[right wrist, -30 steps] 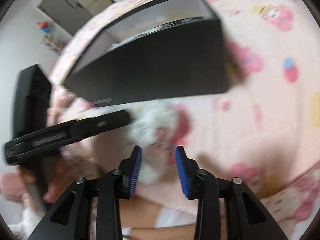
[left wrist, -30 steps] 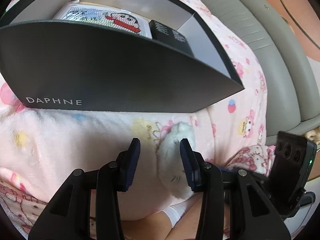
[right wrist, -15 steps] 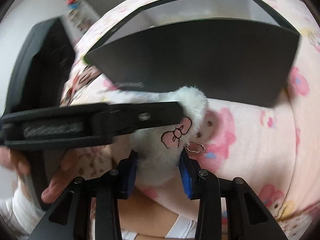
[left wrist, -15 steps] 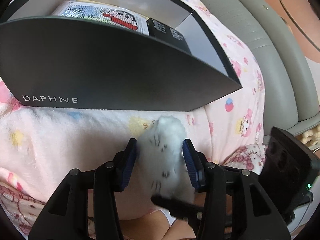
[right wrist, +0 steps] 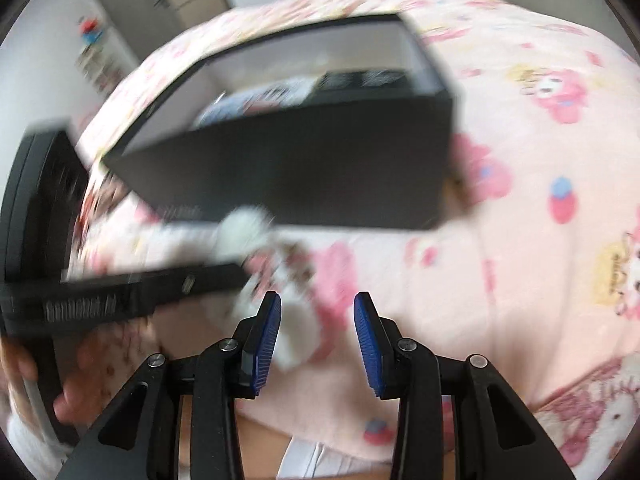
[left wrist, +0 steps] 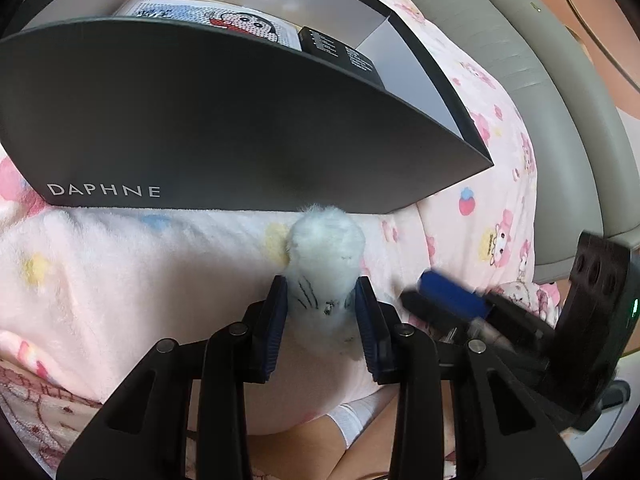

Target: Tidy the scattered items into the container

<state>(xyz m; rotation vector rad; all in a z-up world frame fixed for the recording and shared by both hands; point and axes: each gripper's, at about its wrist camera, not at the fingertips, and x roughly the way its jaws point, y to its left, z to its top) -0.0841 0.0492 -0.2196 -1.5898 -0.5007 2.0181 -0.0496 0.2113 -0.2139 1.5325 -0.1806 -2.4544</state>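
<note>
Left gripper (left wrist: 321, 306): jaws just closed, blue pads pressing a white plush toy (left wrist: 325, 264) taken over from the right gripper (right wrist: 317, 334), whose jaws now stand apart, empty. Toy held just before the black box (left wrist: 240, 120), not yet inside; drop-in judged next. Box front reads "DAPHNE".

right gripper (right wrist: 317, 340): jaws apart, nothing between the pads | black box (right wrist: 304, 168): open top, sitting on the pink blanket (right wrist: 540, 260) | left gripper (right wrist: 224, 276): reaching in from the left, blurred | white plush toy (right wrist: 244, 230): at its tip, probably held, just in front of the box wall
</note>
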